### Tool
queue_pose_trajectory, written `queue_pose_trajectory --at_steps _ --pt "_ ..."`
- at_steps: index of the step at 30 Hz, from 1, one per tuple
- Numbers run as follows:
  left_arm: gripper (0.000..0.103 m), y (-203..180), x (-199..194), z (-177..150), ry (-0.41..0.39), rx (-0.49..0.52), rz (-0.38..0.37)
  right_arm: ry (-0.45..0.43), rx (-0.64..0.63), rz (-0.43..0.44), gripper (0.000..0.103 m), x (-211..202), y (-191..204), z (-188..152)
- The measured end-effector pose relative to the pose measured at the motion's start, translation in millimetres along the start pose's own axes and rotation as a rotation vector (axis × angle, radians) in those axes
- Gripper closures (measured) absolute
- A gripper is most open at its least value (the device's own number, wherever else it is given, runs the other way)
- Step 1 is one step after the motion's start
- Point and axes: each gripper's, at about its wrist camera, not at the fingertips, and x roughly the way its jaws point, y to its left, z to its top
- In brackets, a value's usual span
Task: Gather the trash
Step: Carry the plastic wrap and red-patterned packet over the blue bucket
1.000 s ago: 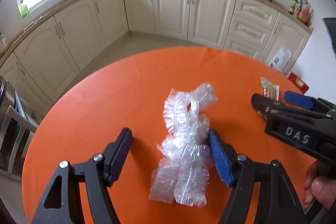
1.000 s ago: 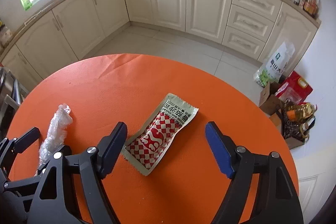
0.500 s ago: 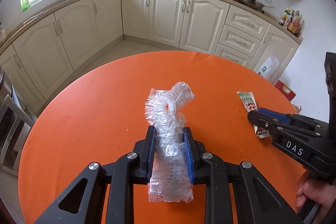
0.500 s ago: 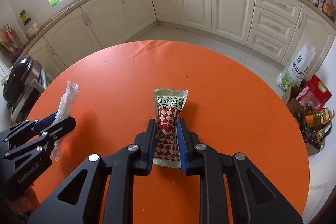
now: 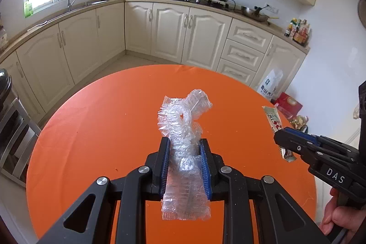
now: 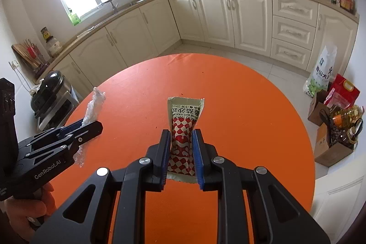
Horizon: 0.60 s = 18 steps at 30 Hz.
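1. Left wrist view: your left gripper (image 5: pixel 184 148) is clamped on the crumpled clear plastic wrapper (image 5: pixel 184 148), which sticks up toward twelve o'clock above the round orange table (image 5: pixel 103 129).
2. At three o'clock there, your right gripper (image 5: pixel 282 140) pinches the red-and-white checked sauce sachet (image 5: pixel 273 119).
3. Right wrist view: your right gripper (image 6: pixel 181 141) is closed on the sachet (image 6: pixel 184 120), held upright at centre.
4. At nine o'clock, your left gripper (image 6: pixel 90 127) carries the wrapper (image 6: pixel 95 104).
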Motion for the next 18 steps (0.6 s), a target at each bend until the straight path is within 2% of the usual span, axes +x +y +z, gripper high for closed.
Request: queue_pose_trajectory --at_steps 2,7,12,18 --pt "0.082 -7.8 -21.5 -18.9 -0.022 0.01 -0.01 -0.025 -0.003 0.002 0.084 -21.8 0.1 -4.9" --pt "0.082 -35.2 -56.7 -32.7 -0.083 0.054 -0.033 -0.096 0.01 0.001 0.084 -68.7 -9.0 -12.6" --pt "0.082 -68.4 -107.3 -78.3 -0.139 0.114 -0.075 -0.17 0.033 -0.028 0.084 -114.3 -31.2 -18.9" --pt "0.082 -111.7 -129.8 -101.4 -0.168 0.203 -0.166 -0.234 0.093 -0.093 0.084 -159.3 -72.9 -29.7"
